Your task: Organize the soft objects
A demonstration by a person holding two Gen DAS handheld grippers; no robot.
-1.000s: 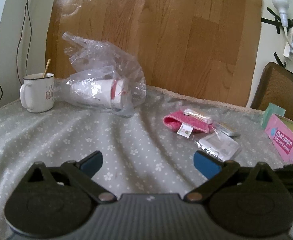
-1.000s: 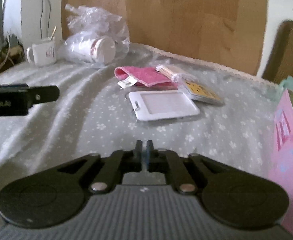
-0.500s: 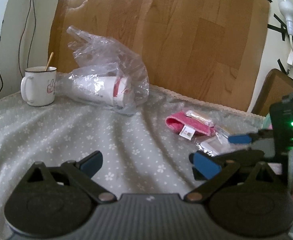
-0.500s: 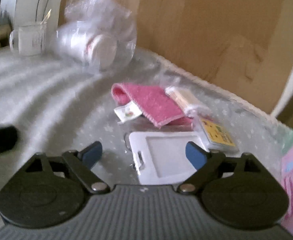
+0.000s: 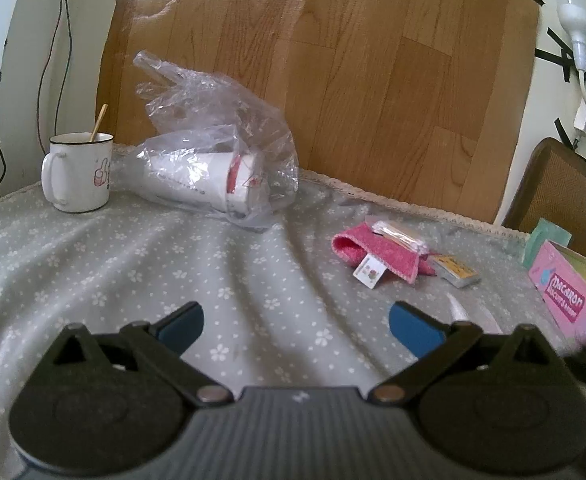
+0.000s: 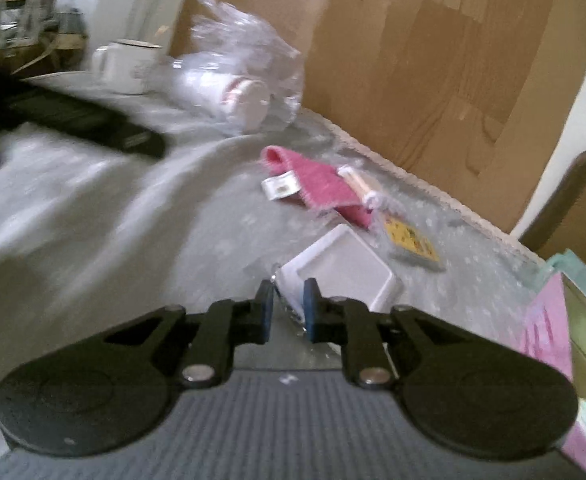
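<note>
Right fingers [image 6: 308, 308] closing on white card sleeve [image 6: 341, 270]; cups [image 5: 209, 180] bagged.

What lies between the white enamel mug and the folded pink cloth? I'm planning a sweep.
In the left wrist view, a clear plastic bag holding paper cups lies between the mug and cloth.

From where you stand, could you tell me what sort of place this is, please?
Probably a lived-in home, at a dining or side table: a floral tablecloth with a lace edge, an enamel mug holding a stick, and a cane-backed chair beside it.
</note>
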